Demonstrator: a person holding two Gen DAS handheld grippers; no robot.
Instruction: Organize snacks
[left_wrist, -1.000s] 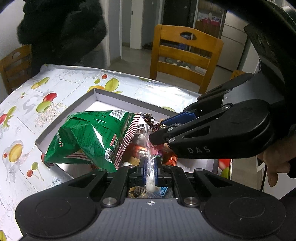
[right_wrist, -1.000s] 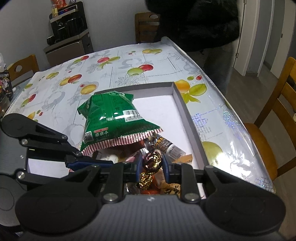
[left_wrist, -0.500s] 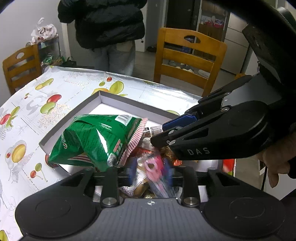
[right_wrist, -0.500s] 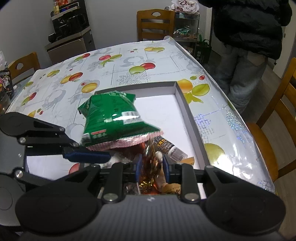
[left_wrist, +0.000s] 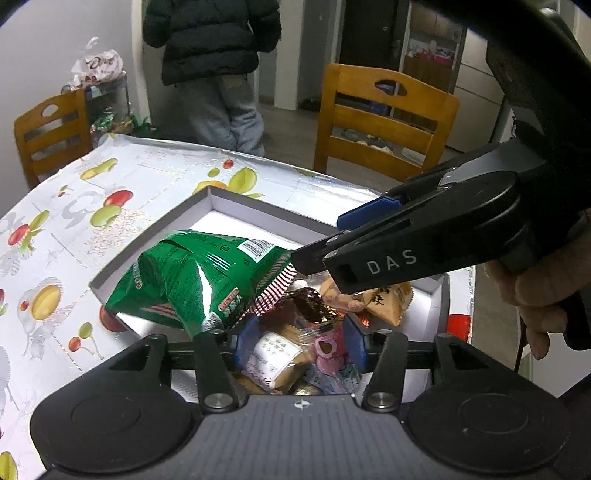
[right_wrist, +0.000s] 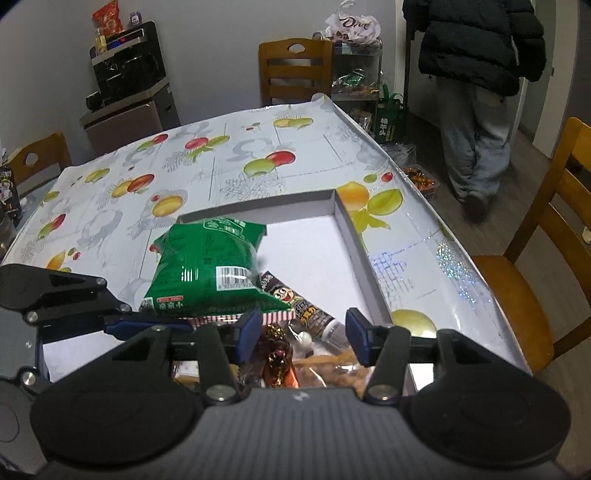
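- The table (right_wrist: 229, 162) wears a glossy white cloth printed with apples, pears and cherries; its edge curls up at the far corner.
- A shallow grey cardboard box (right_wrist: 364, 258) with a white floor lies on that cloth, at the near edge of the table.
- Inside the box, a green snack bag (right_wrist: 207, 266) leans over a heap of small wrapped sweets (left_wrist: 295, 332); a dark tube-shaped packet (right_wrist: 306, 310) pokes out beside the bag.
- The left gripper (left_wrist: 299, 345) hangs over the heap, its blue fingers (left_wrist: 245, 341) spreading apart, pressing nothing; a white packet and a pink sweet lie between them.
- The right gripper (right_wrist: 301, 334) is likewise opening above the sweets, a brown foil-wrapped one loose between its fingers (right_wrist: 247, 334).
- A hand (left_wrist: 543, 295) grips the right tool's handle.
- Wooden chairs stand round the table: one (left_wrist: 384, 118) on the far side in the left view, one (right_wrist: 291, 70) against the wall.
- A person in a black puffer jacket (right_wrist: 476, 40) and grey trousers stands on the wooden floor near a doorway.
- A dark appliance (right_wrist: 125, 70) sits on a grey cabinet by the wall; a rack beside the chair carries a plastic bag (right_wrist: 351, 26).
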